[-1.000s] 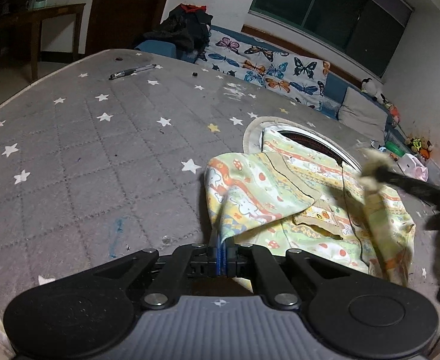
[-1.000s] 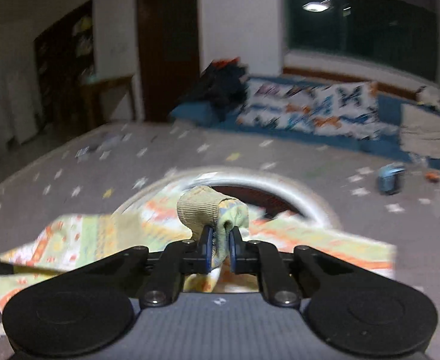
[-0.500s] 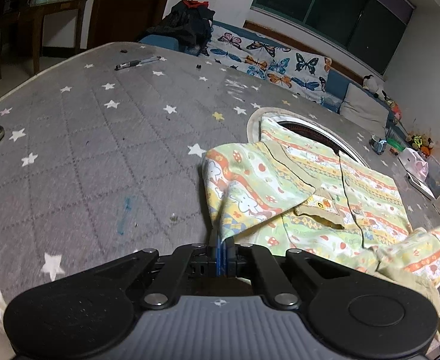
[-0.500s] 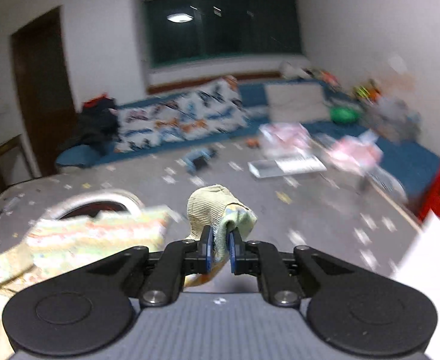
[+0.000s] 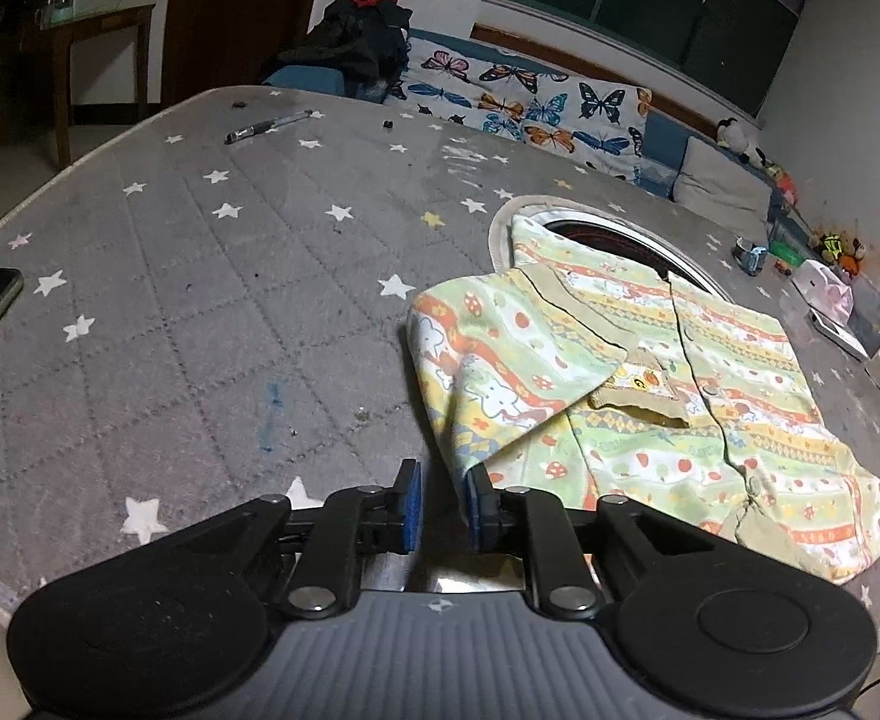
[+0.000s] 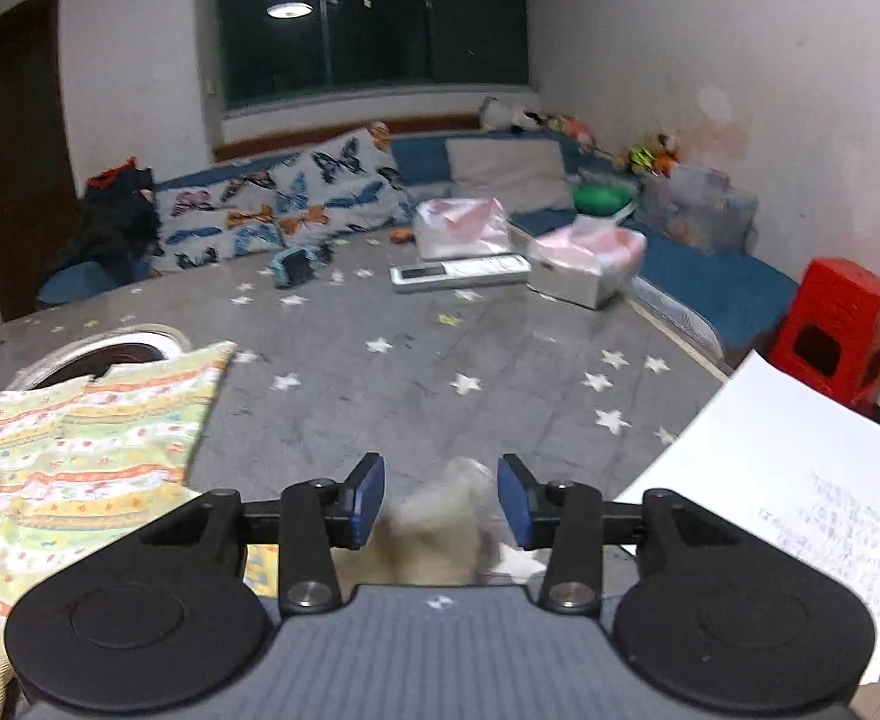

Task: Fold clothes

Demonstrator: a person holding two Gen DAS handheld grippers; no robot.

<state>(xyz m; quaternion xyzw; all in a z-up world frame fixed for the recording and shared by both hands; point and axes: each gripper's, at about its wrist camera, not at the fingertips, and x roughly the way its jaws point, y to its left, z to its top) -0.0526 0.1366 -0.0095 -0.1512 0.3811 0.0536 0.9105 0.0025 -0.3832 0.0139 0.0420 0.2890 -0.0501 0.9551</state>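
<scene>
As both grippers' jaws open, the left gripper (image 5: 440,501) and right gripper (image 6: 440,501) let slip the shirt (image 5: 650,372) beside the mattress (image 5: 200,300) edge; regripping comes next, I judge.

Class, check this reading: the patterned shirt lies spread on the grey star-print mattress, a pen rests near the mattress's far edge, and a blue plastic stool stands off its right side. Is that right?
Not quite. The plastic stool is red, not blue, as the right wrist view shows. The rest holds: the patterned shirt lies spread on the grey star-print mattress, and the pen rests near its far edge.
</scene>
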